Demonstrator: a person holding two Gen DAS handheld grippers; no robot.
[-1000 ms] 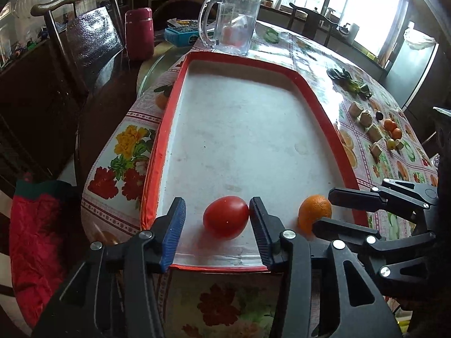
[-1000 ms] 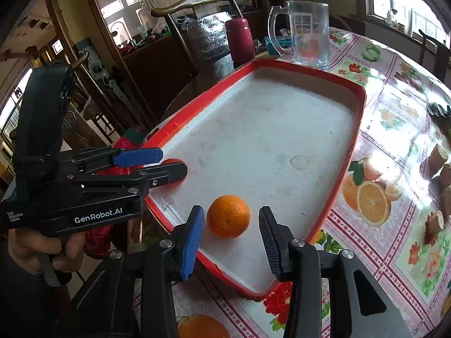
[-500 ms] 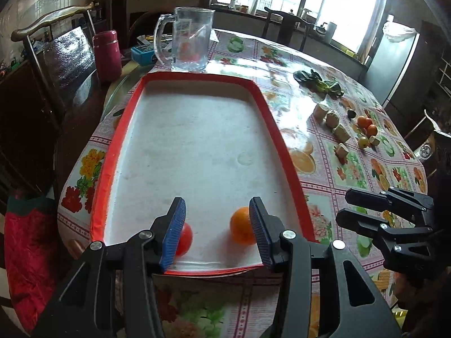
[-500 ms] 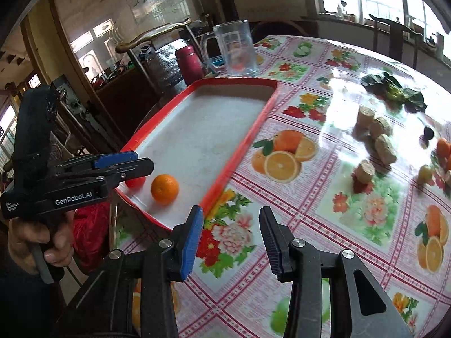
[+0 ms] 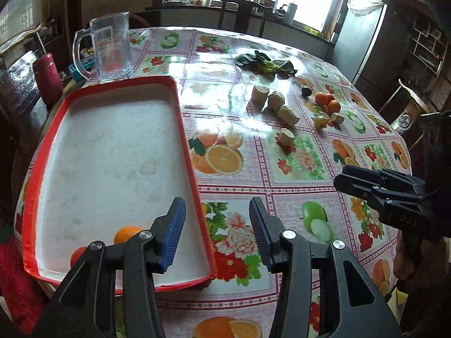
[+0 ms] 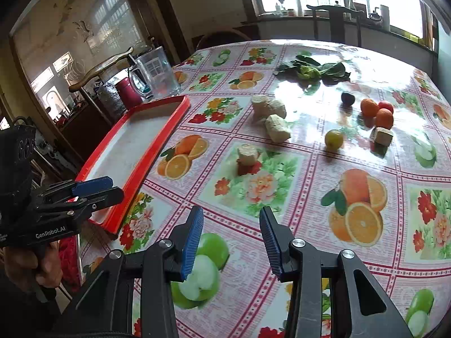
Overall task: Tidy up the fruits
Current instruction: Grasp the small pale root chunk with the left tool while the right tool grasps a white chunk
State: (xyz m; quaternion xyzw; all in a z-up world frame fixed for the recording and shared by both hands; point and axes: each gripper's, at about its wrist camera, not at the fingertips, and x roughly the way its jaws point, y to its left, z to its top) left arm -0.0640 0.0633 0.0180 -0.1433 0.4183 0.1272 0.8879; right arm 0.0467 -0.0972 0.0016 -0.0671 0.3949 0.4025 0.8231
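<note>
a: looking at both tongs, the left gripper (image 5: 217, 235) has its jaws spread wide with nothing between them, and the right gripper (image 6: 231, 239) is just as open and empty, hanging above the printed tablecloth (image 6: 282, 186).

b: where is the fruit?

a: two pieces already lie in the red tray (image 5: 184, 129), at the lower left of the left wrist frame: an orange (image 5: 126, 232) and a red fruit (image 5: 76, 254) partly hidden behind the gripper's body. the remaining fruit sits in the upper right of the right wrist frame: two oranges (image 6: 369, 108), a red one (image 6: 386, 106), a dark plum-like one (image 6: 347, 98) and a yellow-green one (image 6: 334, 139).

b: so what could go wrong?

a: those oranges touch each other, so closing on one probably nudges its neighbour, and round fruit on a glossy cloth likely rolls away. the pale root chunks (image 6: 277, 128) and a cube-shaped piece (image 6: 381, 136) lie close by; a careless grab could take one by mistake, or knock it.

b: and the printed oranges?

a: they are flat pictures, easy to mistake for fruit at a glance. also both tongs are near each other at the tray's corner, so they could bump. the glass pitcher (image 5: 108, 49) stands just beyond the tray's far end, though well apart from the likely path.
</note>
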